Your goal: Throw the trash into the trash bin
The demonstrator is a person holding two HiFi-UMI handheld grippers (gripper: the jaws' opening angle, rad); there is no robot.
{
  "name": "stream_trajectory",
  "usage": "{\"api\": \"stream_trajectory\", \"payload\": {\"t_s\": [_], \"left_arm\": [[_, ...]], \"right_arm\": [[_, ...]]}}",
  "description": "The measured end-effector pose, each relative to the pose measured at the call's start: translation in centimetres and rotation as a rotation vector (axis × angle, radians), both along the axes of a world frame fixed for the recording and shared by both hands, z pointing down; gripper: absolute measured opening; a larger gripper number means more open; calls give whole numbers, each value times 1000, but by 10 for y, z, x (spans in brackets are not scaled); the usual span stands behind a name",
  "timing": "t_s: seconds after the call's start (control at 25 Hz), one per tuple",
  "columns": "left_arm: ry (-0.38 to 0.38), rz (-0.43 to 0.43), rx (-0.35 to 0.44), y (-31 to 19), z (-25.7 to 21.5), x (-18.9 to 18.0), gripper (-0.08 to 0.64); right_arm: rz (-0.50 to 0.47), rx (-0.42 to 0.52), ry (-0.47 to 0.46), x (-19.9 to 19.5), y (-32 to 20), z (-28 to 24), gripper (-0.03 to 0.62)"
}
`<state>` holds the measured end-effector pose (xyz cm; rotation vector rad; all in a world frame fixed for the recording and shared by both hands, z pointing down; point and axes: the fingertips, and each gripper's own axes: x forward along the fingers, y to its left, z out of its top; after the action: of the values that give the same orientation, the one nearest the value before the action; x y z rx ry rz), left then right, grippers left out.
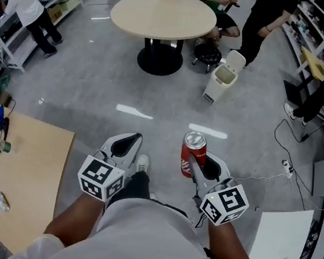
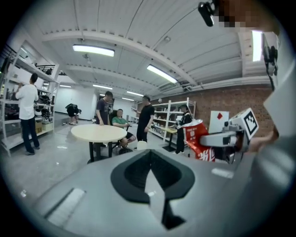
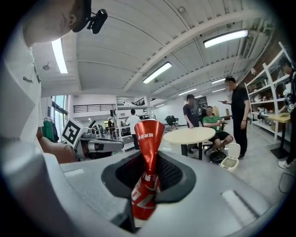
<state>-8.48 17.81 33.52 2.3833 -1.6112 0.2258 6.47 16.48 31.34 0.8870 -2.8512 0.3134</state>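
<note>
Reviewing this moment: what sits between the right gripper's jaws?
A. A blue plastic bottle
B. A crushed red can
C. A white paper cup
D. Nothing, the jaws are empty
B: in the right gripper view, the right gripper is clamped on a red can that is pinched in at its middle, and the head view shows the same can standing up from that gripper.

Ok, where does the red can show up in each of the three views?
Head view: red can low, right of centre.
Left gripper view: red can right of centre, side-on.
Right gripper view: red can dead centre, crushed between the jaws.
Shared landmark: round table, beyond the red can in every view.
</note>
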Motion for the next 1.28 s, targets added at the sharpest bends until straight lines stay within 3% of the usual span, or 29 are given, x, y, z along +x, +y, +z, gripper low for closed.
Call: {"api": "stream_trajectory", "payload": {"t_s": [0.36,0.76,1.28], "left_arm": [[21,135,-13,-60,9,23,7],[24,217,-38,-143,11,27,8],[0,336,-8,-264,13,7,7]], "right_arm": [[161,-33,24,32,-38,14,74],[200,-90,60,19,-102,24,74],[364,-38,62,15,-217,13,74]]}}
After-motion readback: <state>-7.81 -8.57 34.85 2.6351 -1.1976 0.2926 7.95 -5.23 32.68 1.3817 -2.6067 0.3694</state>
